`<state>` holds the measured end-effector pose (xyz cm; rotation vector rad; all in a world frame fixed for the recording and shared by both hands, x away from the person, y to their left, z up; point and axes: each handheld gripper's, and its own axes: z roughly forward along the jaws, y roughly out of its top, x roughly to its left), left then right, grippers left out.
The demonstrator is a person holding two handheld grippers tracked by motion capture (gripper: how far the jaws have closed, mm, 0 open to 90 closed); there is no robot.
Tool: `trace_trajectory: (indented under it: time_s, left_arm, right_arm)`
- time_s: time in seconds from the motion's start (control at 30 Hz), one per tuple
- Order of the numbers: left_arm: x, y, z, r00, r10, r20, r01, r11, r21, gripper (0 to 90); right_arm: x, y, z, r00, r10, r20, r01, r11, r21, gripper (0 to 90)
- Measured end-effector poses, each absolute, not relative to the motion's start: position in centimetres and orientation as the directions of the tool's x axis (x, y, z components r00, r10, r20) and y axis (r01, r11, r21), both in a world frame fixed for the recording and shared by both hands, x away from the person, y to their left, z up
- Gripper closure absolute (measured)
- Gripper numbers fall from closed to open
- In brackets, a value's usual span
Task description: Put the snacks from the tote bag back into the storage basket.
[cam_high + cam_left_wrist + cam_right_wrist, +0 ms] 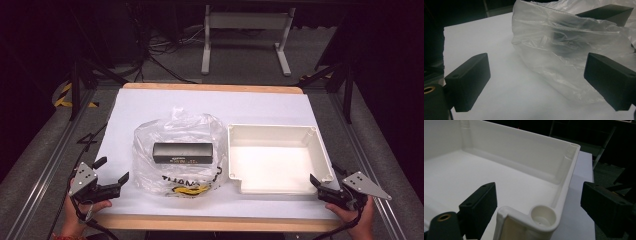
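So the table (150, 102) was covered in a white sheet, with a wooden edge showing front and back. Sitting on it were a crinkly clear plastic bag (177, 150) and, just to its right, a shallow white plastic tray (320, 150) with rounded corner posts. Bag and tray were close but I couldn't tell if they touched. A long black box (182, 152) lay flat inside the bag, and the bag had black and yellow print on its near side.

The left gripper (114, 176) sat at the near-left corner of the table, jaws spread wide with nothing between them, pointing toward the bag. Nothing stood between it and the bag, just bare white sheet. The right gripper (320, 186) was at the tray's near-right corner, jaws also wide apart and not pinching anything. In the right gripper view the tray's corner (541, 216) sat right between the jaws, with the rim wall in the way of the tray floor, but neither pad pressed on it.

The left gripper view showed the bag (564, 55) up close, filmy and wrinkled, with the box (609, 12) visible as a dark matte block, partly hazy through the plastic. The high view added the floor stuff: a white metal frame (245, 37) and cables (160, 50) behind the table.
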<state>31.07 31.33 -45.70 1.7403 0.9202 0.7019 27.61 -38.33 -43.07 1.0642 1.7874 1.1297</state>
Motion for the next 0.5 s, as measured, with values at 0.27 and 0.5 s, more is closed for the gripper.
trace_trajectory:
  time_s: [0.27, 0.5]
  left_arm:
    - [31.4, 31.3, -45.8, 0.540, 0.841, 0.031, 0.268, -0.207, 0.941, 8.5]
    - [31.8, 31.2, -45.8, 0.561, 0.827, 0.034, 0.261, -0.216, 0.941, 8.7]
  right_arm:
    - [27.5, -38.5, -42.5, -0.373, 0.917, -0.145, 0.238, 0.245, 0.940, 16.6]
    - [27.5, -38.5, -41.4, -0.390, 0.911, -0.137, 0.227, 0.239, 0.944, 17.6]
